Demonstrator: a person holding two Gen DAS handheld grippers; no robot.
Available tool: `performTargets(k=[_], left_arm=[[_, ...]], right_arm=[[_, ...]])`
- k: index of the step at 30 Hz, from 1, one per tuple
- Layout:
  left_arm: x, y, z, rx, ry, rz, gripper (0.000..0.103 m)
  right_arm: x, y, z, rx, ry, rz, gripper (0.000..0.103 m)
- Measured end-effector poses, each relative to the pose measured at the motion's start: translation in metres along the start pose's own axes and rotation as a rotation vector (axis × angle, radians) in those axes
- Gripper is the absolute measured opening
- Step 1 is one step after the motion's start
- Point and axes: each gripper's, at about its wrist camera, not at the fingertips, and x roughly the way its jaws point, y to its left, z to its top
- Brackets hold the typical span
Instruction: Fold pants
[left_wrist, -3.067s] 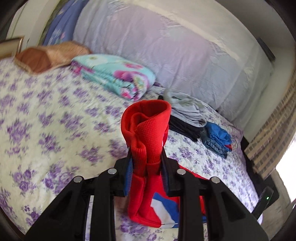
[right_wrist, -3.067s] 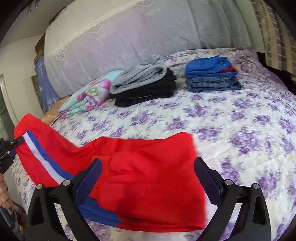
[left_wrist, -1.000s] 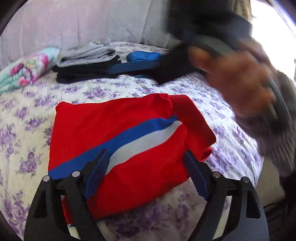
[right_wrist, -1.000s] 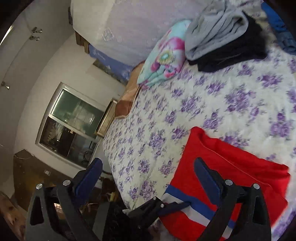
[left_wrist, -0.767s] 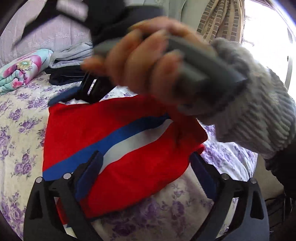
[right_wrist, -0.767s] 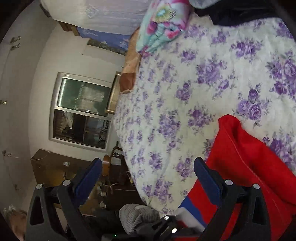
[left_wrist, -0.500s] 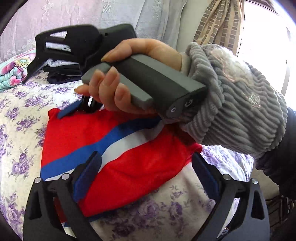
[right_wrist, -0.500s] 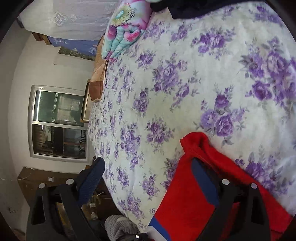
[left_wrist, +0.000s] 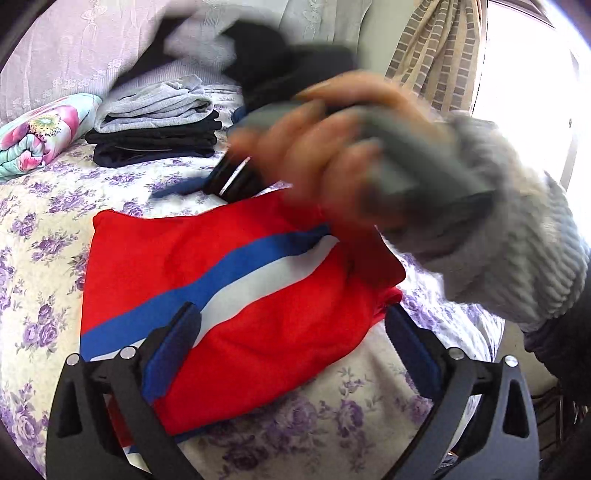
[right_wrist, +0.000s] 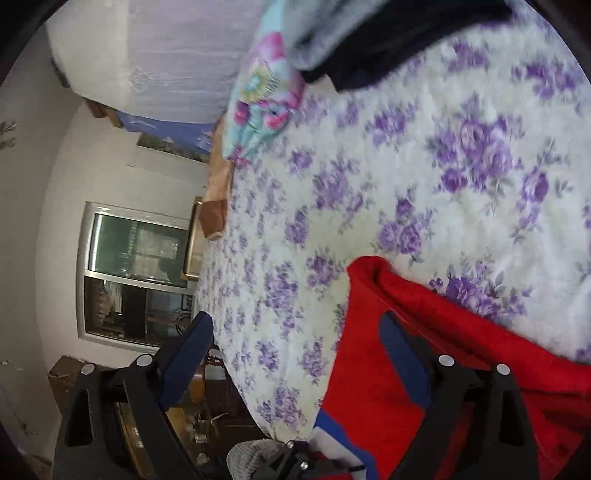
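Pants: red knit pants with a blue and white side stripe (left_wrist: 229, 280), lying as a flat folded packet on the bed near its front edge; the stripe runs slantwise across the top layer, which suggests the last fold is laid.
Fold state: judged near done; the right-hand corner sits a little raised, so it may want pressing flat.
Left claw: left claw (left_wrist: 291, 350) hangs over the packet's near edge, jaws just opened to full spread, pads off the cloth, nothing gripped; likely let go so the fold can settle.
Right claw: right claw (right_wrist: 295, 365) spread wide and empty, rolled sideways at the packet's far corner; one finger over red cloth, the other over the bedspread.
Right hand: blurred hand in a grey ribbed cuff (left_wrist: 332, 147) crossing above the pants.
Bed: white bedspread with purple flowers (left_wrist: 48, 206) carrying everything.
Stack: folded grey and black garments (left_wrist: 155, 125), well apart behind the pants, probably finished work.
Blanket: folded turquoise floral blanket (left_wrist: 33, 140) beside that stack.
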Motion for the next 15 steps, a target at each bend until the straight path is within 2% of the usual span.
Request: performTargets(k=[2,4,7,8,10,11,12,13,15], left_arm=[[-0.011,0.008,0.001,-0.047,-0.047,0.012,0.097],[-0.025,0.017,0.007,-0.088,-0.095,0.055,0.097],[-0.034,0.034,0.016,-0.133,-0.107,0.127,0.097],[-0.031,0.040,0.018,-0.149,-0.090,0.141,0.097],[-0.015,0.048,0.018,-0.173,0.003,0.153,0.098],[-0.002,0.050,0.014,-0.173,0.068,0.166,0.098],[0.009,0.049,0.011,-0.150,0.108,0.188,0.099],[0.011,0.045,0.009,-0.124,0.106,0.218,0.099],[0.005,0.040,0.012,-0.104,0.090,0.232,0.099]], right_arm=[[-0.033,0.016,-0.021,-0.037,-0.046,0.048,0.099],[-0.058,0.020,-0.045,-0.052,-0.082,0.071,0.099],[-0.082,0.006,-0.077,-0.029,-0.112,0.106,0.099],[-0.084,-0.008,-0.085,-0.003,-0.125,0.102,0.099],[-0.082,-0.046,-0.096,0.082,-0.163,0.033,0.099],[-0.083,-0.070,-0.100,0.138,-0.194,0.068,0.098],[-0.086,-0.084,-0.103,0.175,-0.227,0.133,0.092],[-0.091,-0.091,-0.104,0.206,-0.239,0.180,0.090],[-0.104,-0.084,-0.110,0.205,-0.278,0.218,0.093]])
